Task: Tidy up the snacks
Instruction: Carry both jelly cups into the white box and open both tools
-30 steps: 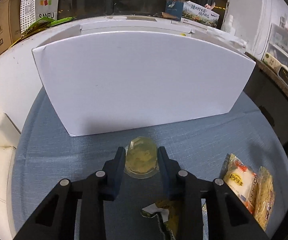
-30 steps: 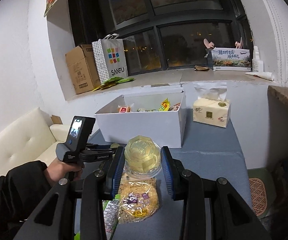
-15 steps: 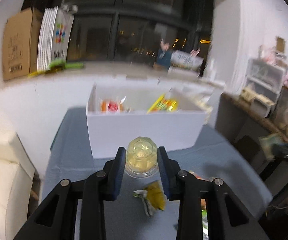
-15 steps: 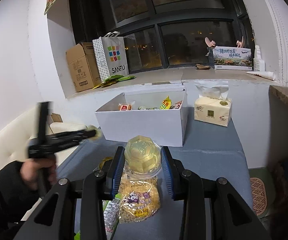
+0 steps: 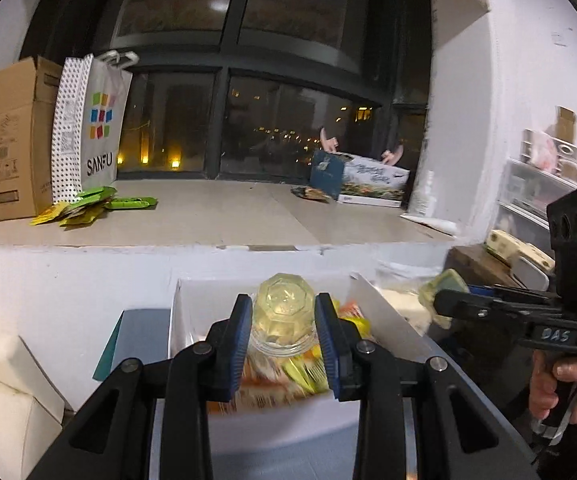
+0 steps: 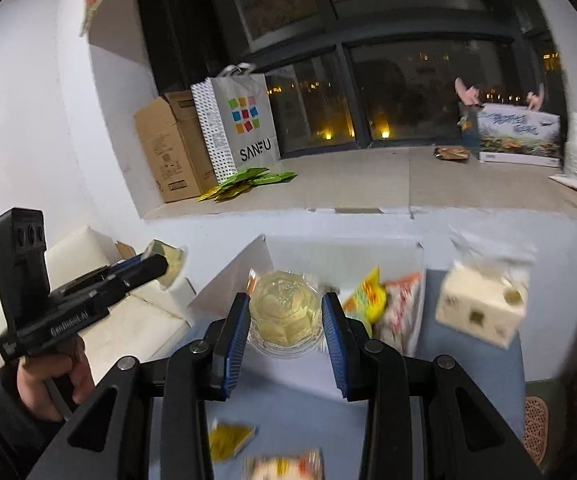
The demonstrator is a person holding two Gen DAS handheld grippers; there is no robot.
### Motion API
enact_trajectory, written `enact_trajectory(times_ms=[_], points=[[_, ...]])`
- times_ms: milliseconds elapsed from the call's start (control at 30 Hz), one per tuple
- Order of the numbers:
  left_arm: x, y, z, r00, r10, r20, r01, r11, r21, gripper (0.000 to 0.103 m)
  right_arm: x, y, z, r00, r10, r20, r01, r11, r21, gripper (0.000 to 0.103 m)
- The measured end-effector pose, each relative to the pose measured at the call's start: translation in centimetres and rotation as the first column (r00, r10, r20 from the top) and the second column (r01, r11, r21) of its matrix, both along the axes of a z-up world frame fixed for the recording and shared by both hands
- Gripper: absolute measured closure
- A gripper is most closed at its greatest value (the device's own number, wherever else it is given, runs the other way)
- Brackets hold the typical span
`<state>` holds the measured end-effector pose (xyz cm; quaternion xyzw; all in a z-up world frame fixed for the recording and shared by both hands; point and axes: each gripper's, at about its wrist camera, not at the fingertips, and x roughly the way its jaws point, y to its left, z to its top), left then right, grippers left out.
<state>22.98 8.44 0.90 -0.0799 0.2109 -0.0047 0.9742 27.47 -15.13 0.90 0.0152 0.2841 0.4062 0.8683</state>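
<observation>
My left gripper is shut on a clear yellow jelly cup, held above the open white box with several snack packets in it. My right gripper is shut on a second jelly cup, over the box's near edge. In the left wrist view the right gripper comes in from the right, held by a hand. In the right wrist view the left gripper shows at the left with its cup. Loose packets lie on the blue tablecloth below.
A tissue pack stands right of the box. Behind the box runs a window sill with a cardboard box, a paper bag and green packets. A cream sofa is at the left.
My left gripper has risen with its cup from the tabletop in front of the box to above the box's opening. My right gripper has moved forward to the box with its cup.
</observation>
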Motion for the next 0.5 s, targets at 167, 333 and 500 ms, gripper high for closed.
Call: enact_trajectory(times_ms=[167,333,500], points=[[5.0,1.6,-1.2,0.997,0.016,-0.077,-0.016,1.0,0.006,0.067,7.1,4.6,-1.0,0.997,-0.026,-0.069,0.02,0.996,-0.086,0.063],[7.6,2.1,-3.2,0.987,0.02,-0.158,-0.017,1.0,0.023,0.066,12.0,7.4,-3.4,0.985,-0.054,-0.164,0.031,0.99,-0.137,0.063],[7.9,2.9,-4.5,0.974,0.052,-0.219,-0.048,0.999,0.026,0.0,13.6,8.7,-4.5,0.977,-0.092,-0.191,0.055,0.98,-0.192,0.01]])
